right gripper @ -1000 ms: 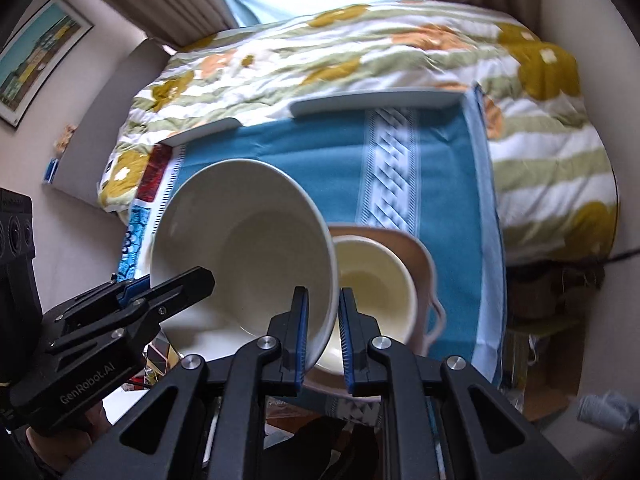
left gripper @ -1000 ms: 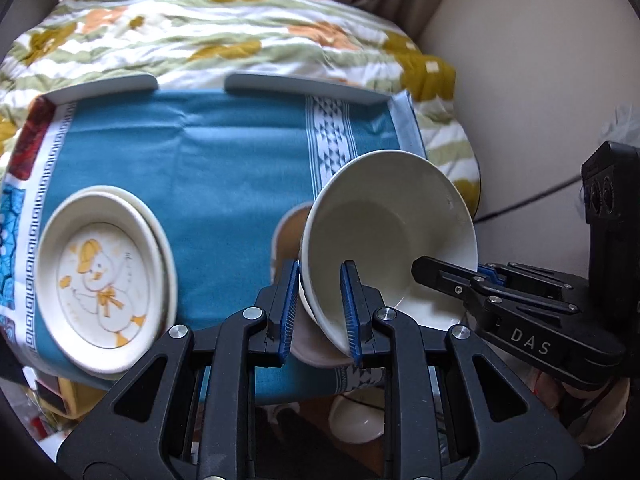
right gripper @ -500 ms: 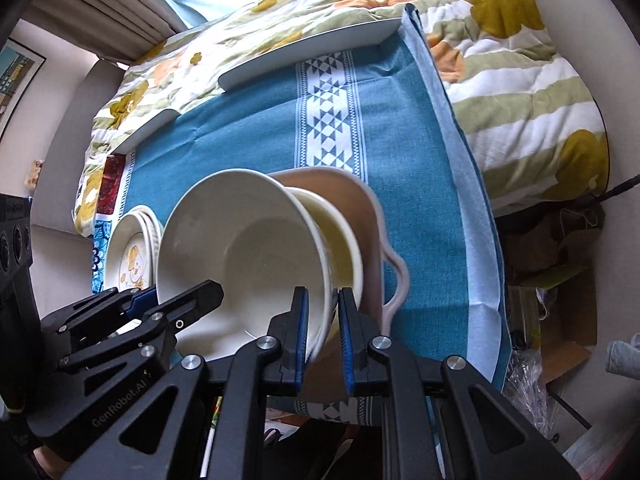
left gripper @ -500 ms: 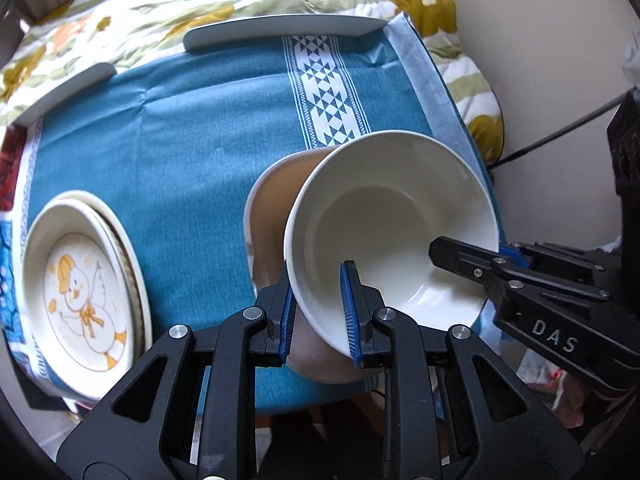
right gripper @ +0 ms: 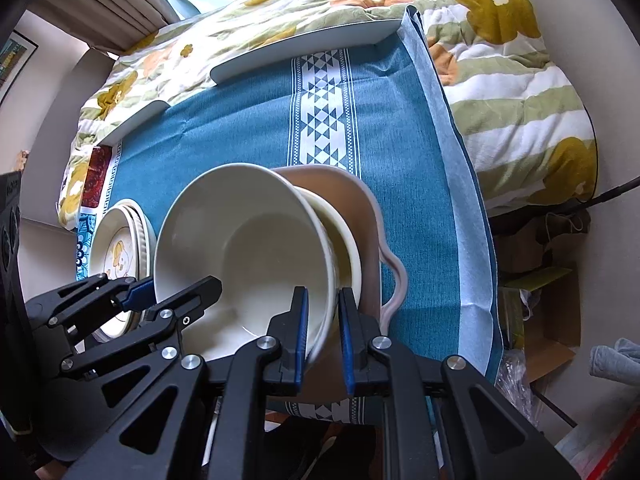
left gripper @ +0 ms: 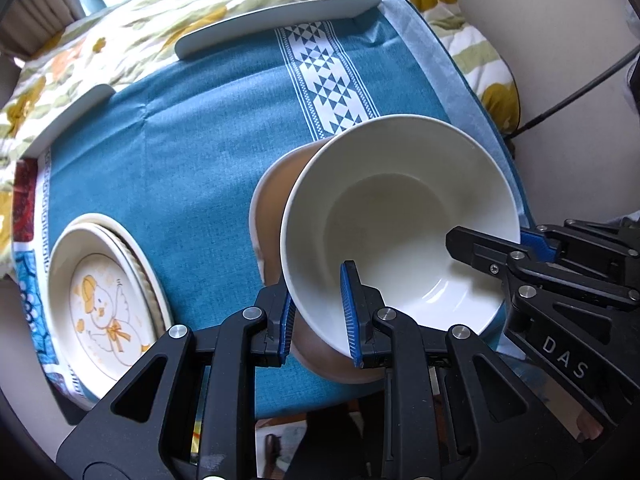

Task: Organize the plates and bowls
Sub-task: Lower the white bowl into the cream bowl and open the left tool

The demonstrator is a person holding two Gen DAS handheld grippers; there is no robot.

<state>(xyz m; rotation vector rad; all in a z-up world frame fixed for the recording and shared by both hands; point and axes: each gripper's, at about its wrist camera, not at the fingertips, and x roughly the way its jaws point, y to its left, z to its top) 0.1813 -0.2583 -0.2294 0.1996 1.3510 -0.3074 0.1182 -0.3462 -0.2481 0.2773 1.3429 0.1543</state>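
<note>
A large white bowl (left gripper: 400,216) (right gripper: 244,248) rests tilted in a smaller cream bowl (right gripper: 344,236), which sits in a pink handled dish (left gripper: 272,200) (right gripper: 360,208) on the blue cloth. My left gripper (left gripper: 318,316) straddles the white bowl's near-left rim with a visible gap at the fingers. My right gripper (right gripper: 323,336) straddles its near-right rim, also with a gap. Each gripper shows in the other's view. A stack of duck-print plates (left gripper: 100,304) (right gripper: 120,248) lies to the left.
The blue tablecloth (left gripper: 192,148) covers a small table beside a floral quilt (right gripper: 500,52). Two grey-white rails (left gripper: 276,20) lie along the far edge. A wall and a cable (left gripper: 580,92) are to the right, boxes and bags (right gripper: 540,320) below.
Both grippers lowered the white bowl into the cream bowl in the pink dish and moved forward. The fingers of both have widened from their earlier tight grip on the rim.
</note>
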